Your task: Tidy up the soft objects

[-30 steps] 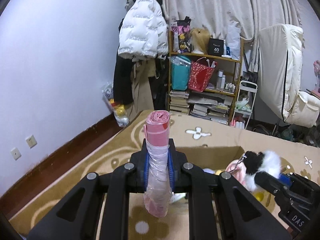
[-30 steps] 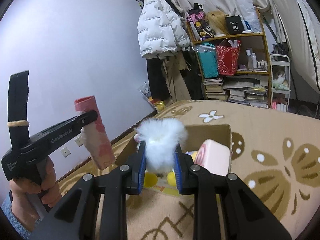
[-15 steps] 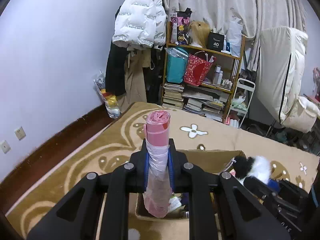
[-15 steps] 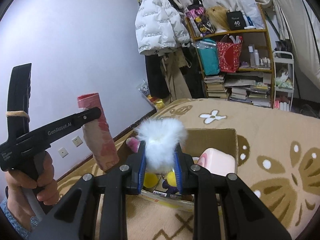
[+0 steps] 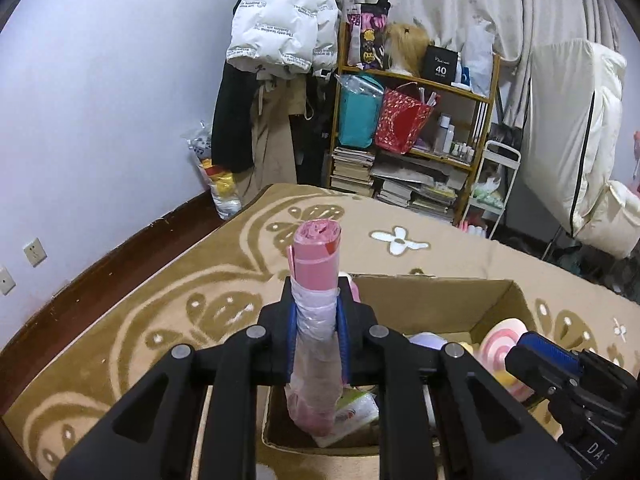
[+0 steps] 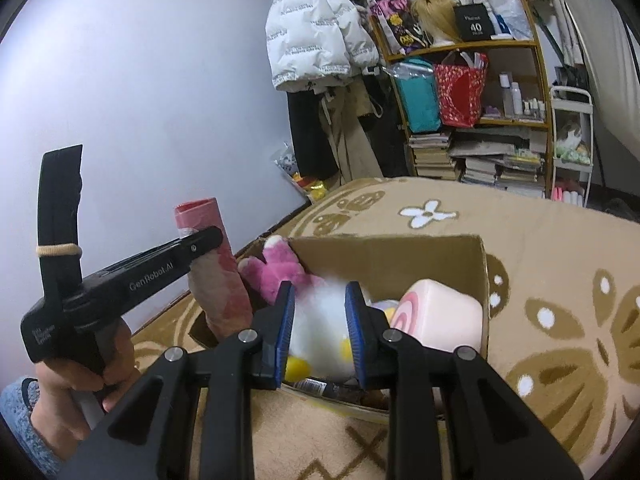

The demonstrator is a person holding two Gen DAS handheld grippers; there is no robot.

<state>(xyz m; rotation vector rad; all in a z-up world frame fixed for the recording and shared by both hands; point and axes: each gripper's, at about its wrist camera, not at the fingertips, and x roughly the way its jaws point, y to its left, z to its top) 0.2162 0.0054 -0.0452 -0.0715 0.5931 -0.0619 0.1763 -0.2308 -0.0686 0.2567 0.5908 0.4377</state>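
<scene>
A: Where are the hands?
B: Both tilt down over the box (image 6: 420,256). The left gripper (image 5: 317,320) clamps an upright pink roll (image 5: 316,320) at its near-left corner.
A: And the right gripper (image 6: 320,320)?
B: Closed on a white plush (image 6: 320,332) inside the box.

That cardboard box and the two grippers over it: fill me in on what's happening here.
A person is sorting soft things into the cardboard box on the patterned rug. The left gripper is shut on a pink roll of plastic bags, held upright over the box's near corner. The right gripper is shut on a white fluffy plush toy above the box. Inside already lie a pink plush and a pink swirl-patterned cushion.
</scene>
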